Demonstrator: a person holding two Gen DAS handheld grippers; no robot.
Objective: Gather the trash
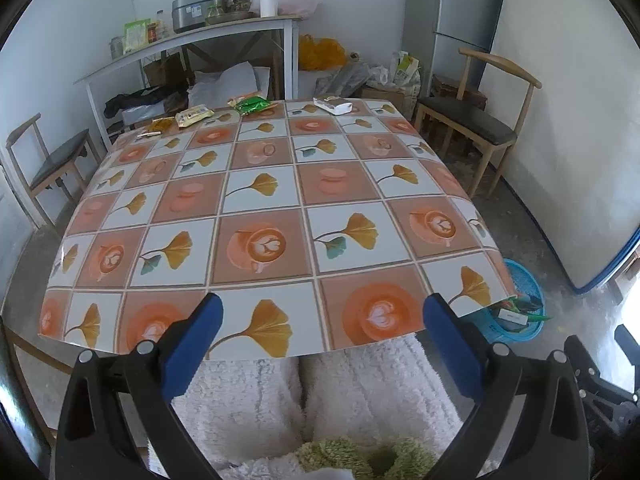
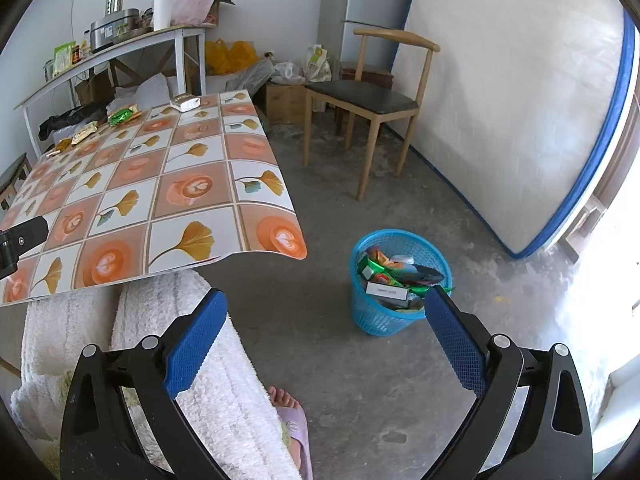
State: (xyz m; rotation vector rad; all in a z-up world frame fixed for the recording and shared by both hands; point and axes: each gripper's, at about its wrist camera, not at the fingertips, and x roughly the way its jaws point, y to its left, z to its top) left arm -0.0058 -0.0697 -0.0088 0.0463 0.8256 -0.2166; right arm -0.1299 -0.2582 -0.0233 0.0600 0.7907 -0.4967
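Several wrappers lie along the far edge of the patterned table (image 1: 264,184): a white packet (image 1: 333,105), a green one (image 1: 253,104), a yellow one (image 1: 193,115) and small pieces at the far left (image 1: 154,126). My left gripper (image 1: 322,312) is open and empty over the table's near edge. My right gripper (image 2: 326,308) is open and empty above the floor, just left of a blue basket (image 2: 396,288) that holds several wrappers. The basket also shows in the left wrist view (image 1: 520,308). The white packet (image 2: 185,103) and green one (image 2: 122,117) show in the right wrist view.
Wooden chairs stand at the table's right (image 1: 472,120) and left (image 1: 52,164). A side table (image 1: 192,40) with kitchenware is behind. A mattress (image 2: 512,112) leans on the right wall. The person's white-robed legs (image 2: 208,360) and slippered foot (image 2: 294,420) are below.
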